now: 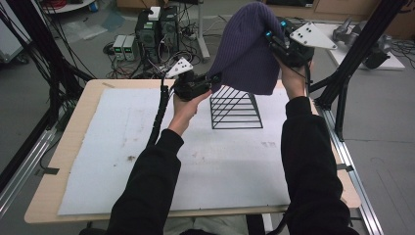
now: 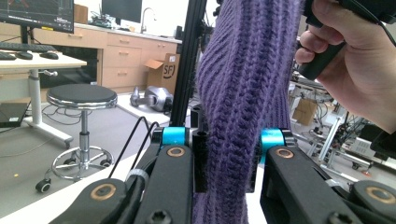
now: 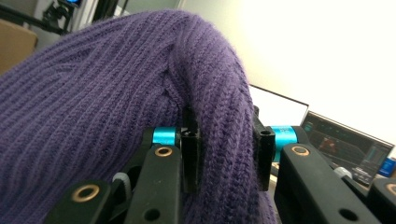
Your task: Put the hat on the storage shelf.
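Both my grippers clamp the purple ribbed knit beanie point(image 1: 247, 51): left gripper point(image 1: 210, 82) pinches its lower edge, right gripper point(image 1: 274, 39) its side, hanging it over the black wire rack point(image 1: 235, 108).

Purple hat point(image 1: 247, 51) – ribbed knit cloth; rack point(image 1: 235, 108) – matt black wire.

A light wooden desk point(image 1: 73, 132) fills the frame's centre, covered by a white mat point(image 1: 147, 161); a black wire rack point(image 1: 235, 107) stands upper centre.
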The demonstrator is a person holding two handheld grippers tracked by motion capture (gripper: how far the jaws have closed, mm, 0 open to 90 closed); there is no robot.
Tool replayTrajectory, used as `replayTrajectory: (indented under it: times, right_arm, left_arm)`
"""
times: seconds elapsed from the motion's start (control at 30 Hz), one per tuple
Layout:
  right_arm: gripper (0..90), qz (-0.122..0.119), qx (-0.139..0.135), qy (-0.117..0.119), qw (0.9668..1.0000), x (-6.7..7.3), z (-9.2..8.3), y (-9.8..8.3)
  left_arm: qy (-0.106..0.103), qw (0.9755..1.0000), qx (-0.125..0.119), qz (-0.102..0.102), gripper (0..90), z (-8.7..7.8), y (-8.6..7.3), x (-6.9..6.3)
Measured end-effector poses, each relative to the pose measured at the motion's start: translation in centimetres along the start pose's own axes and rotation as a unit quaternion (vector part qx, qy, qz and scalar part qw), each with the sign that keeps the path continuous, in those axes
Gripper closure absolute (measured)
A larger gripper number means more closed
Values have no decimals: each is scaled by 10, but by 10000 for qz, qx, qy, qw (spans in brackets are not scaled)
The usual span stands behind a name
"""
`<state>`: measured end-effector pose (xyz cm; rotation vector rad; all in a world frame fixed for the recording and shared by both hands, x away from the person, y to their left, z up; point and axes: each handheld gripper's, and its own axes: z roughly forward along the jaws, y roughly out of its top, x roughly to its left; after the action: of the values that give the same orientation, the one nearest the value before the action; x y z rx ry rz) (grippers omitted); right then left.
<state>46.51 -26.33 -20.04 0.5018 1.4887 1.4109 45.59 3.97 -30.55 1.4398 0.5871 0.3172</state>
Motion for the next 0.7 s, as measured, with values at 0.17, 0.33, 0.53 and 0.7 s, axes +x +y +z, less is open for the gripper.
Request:
replayTrajectory:
  times: [0.17, 0.33, 0.53, 0.7]
  right_arm:
    - [721, -78, 135, -39, 9999, -9, 2, -9]
    - [719, -179, 230, -109, 9995, -15, 2, -15]
    - [714, -264, 354, -140, 9989, -18, 2, -20]
    - [706, -207, 587, -18, 9981, -17, 1, -22]
  left_arm:
    - [-150, 9999, 61, -56, 803, 13, -9, 1]
    - [-159, 9998, 71, -101, 802, 24, -16, 3]
    - [-229, 9996, 148, -95, 801, 33, -24, 3]
    - [-260, 9993, 268, 24, 800, 35, -32, -1]
